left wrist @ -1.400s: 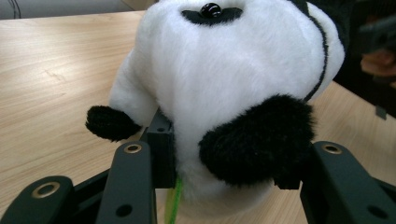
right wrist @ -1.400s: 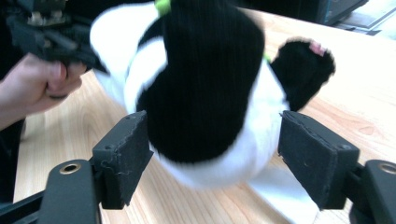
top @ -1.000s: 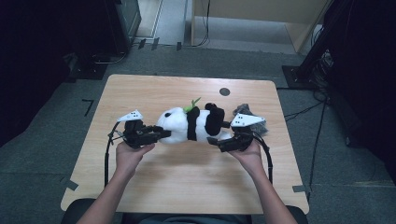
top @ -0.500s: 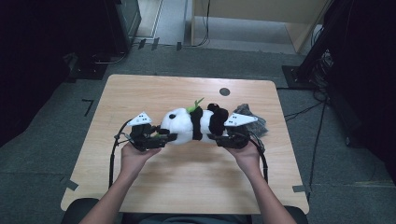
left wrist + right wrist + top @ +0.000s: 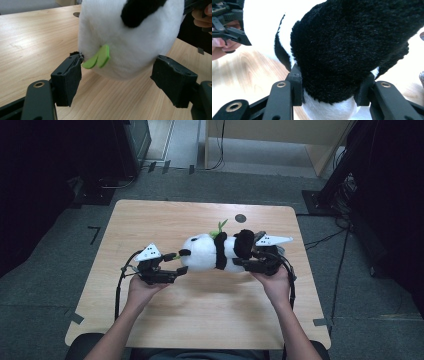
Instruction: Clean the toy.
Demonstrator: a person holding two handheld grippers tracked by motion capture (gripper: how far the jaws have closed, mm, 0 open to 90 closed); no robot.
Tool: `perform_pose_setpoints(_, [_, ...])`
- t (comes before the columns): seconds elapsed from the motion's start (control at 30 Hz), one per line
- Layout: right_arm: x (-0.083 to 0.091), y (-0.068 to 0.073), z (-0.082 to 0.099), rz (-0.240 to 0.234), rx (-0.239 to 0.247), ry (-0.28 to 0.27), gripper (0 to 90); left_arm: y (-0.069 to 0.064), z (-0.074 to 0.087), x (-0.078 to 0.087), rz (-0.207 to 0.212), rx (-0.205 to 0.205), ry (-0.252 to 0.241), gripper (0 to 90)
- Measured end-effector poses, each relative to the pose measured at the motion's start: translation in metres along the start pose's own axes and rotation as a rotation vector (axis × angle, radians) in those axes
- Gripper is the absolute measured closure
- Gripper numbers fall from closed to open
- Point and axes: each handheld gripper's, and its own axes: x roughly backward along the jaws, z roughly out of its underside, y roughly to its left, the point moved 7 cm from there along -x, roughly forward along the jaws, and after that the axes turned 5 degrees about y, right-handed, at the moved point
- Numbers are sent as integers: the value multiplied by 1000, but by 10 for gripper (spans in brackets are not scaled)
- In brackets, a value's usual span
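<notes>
Overhead, I note the plush panda (image 5: 215, 252) lying between both tools on the surface (image 5: 165, 220). Since a second ago the left hand-held gripper (image 5: 176, 263) has been opening. Left gripper view: pads stand wide beside the head, released. Right gripper view: right hand-held gripper (image 5: 329, 93), just closed, clamps the black limb, so it alone carries the toy.

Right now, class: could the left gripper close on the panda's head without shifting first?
Probably yes. The left gripper has just been opening; its jaws flank the plush panda, nothing between them but its white head.
</notes>
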Motion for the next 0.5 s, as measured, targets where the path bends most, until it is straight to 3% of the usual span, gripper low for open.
perform_pose_setpoints(0.17, [2,4,-1,-53,-39,-1,541,-9,1,-4,8,-52,-9,183])
perform_pose_setpoints(0.3, [-1,14,-2,-100,-35,22,540,-14,2,-6,-5,-88,-25,152])
perform_pose_setpoints(0.43, [-4,21,-2,-140,-49,33,542,-14,3,-10,-32,-71,-16,140])
perform_pose_setpoints(0.5, [-7,27,-2,-137,-28,51,542,-13,5,-11,-59,-65,9,172])
